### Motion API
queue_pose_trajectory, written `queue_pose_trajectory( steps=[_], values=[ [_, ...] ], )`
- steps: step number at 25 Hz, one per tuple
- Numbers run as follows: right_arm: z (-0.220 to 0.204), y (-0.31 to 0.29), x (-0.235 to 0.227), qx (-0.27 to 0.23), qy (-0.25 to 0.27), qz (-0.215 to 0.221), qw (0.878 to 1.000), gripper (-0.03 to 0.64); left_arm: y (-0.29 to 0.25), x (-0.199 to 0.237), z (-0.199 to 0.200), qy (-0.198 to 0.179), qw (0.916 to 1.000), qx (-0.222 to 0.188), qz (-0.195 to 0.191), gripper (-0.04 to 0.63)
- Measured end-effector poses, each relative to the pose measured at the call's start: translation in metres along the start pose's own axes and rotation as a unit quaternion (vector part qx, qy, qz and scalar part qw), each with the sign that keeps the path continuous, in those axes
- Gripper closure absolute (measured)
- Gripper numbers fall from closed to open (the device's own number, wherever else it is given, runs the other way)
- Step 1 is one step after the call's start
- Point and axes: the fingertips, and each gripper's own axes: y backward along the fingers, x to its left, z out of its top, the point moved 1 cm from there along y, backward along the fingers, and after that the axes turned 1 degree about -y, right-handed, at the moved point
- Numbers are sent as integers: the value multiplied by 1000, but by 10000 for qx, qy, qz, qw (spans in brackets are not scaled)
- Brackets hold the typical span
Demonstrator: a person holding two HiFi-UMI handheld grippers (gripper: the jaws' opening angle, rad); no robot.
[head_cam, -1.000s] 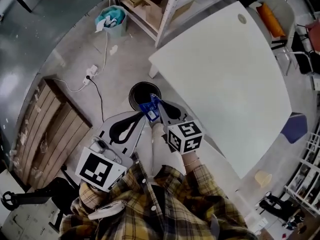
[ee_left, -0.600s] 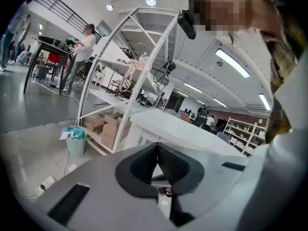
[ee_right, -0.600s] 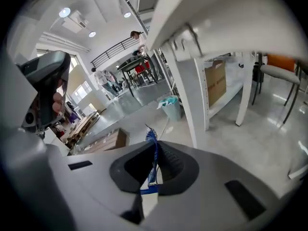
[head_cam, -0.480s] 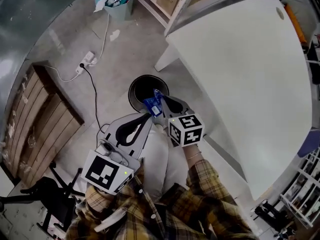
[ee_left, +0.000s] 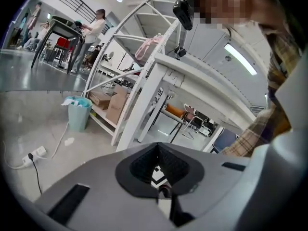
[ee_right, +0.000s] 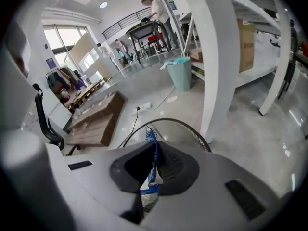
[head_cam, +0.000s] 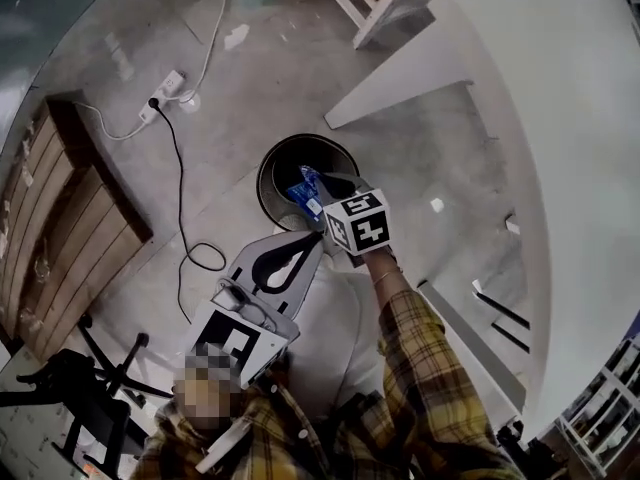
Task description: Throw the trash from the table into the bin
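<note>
A black round mesh bin (head_cam: 272, 164) stands on the concrete floor beside the white table (head_cam: 560, 118). My right gripper (head_cam: 312, 193) is shut on a blue-and-white wrapper (head_cam: 302, 185) and hangs over the bin's mouth, pointing steeply down. In the right gripper view the wrapper (ee_right: 152, 143) is pinched between the jaws of my right gripper (ee_right: 155, 148), with the bin's rim (ee_right: 185, 123) just beyond. My left gripper (head_cam: 318, 238) is shut and holds nothing, just short of the bin's near edge. In the left gripper view the jaws of my left gripper (ee_left: 158, 148) meet with nothing between them.
A white table leg (head_cam: 400, 98) slants down beside the bin. A power strip (head_cam: 165, 86) and black cable (head_cam: 185, 218) lie on the floor to the left, next to a wooden pallet (head_cam: 60, 218). A teal waste bin (ee_right: 180, 73) stands farther off by shelving. A chair base (head_cam: 80, 388) is at lower left.
Both grippers have sunk toward the floor. The right one has carried the wrapper down over the bin's mouth, and the bin now looks larger and nearer.
</note>
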Motion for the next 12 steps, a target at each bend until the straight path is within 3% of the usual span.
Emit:
queue_pose_trajectory(
  steps=[4,9,12],
  values=[
    [-25,-44,-8,402,557,-18,9976,617,-10,19,-30,145,9999,44,14,586],
    [-45,-78,-12,632,377,163,9972,606,-13,38,-50,187,9998,31,99,586],
    [-46,-80,-10,751,271,233,9965,533,-6,44,-44,181,9997,21,156,586]
  ],
)
